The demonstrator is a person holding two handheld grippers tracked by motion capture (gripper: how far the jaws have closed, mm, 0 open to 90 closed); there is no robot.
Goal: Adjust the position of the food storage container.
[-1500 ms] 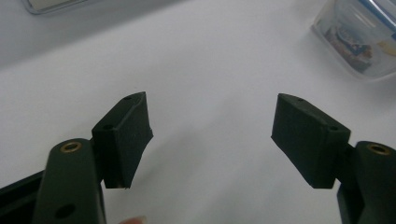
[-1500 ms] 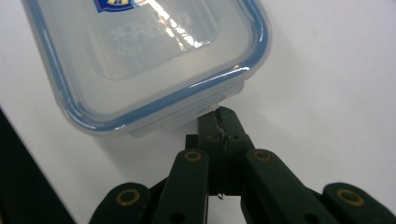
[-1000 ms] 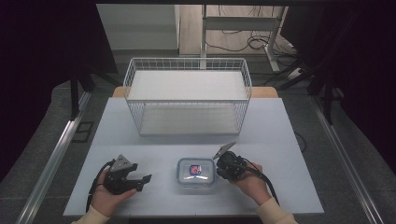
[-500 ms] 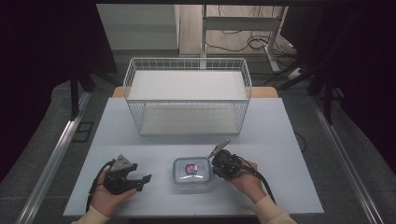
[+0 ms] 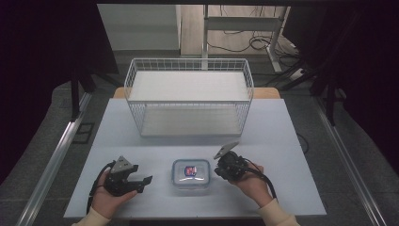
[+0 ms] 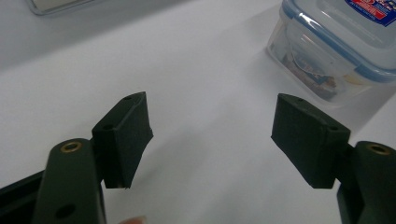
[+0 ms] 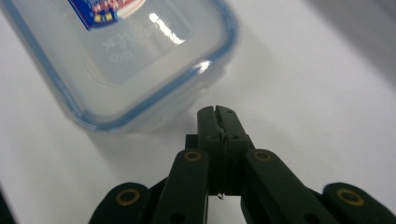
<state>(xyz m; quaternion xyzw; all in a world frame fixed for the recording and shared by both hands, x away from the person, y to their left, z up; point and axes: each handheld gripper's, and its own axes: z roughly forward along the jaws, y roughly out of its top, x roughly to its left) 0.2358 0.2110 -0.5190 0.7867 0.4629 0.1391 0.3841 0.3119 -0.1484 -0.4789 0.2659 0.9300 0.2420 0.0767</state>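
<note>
Since the earlier frames the clear box [image 5: 190, 176] has slid a little toward the person's left along the table [image 5: 282, 122], and the right claw [image 5: 220, 170] has followed it, its closed tips right at the box's right-hand edge. The left claw [image 5: 142, 184] has kept its place.

The right claw's jaws are pressed together with nothing between them; in the right gripper view [image 7: 218, 116] the tips sit just beside the box's blue-rimmed lid [image 7: 112, 60], at or almost at its side wall, so this reads as a nudge rather than a grasp. The left claw's jaws are spread and empty [image 6: 215, 140], pointing toward the box [image 6: 336, 46], which lies a short way off.

The box rests on the near part of the table, between the 2 claws, lid shut. The wire basket [image 5: 189, 101] farther back is empty. My judgement: the work is at an early stage. The box is being positioned, no grip has been taken, and if it is bound for the basket, lifting and placing remain.
</note>
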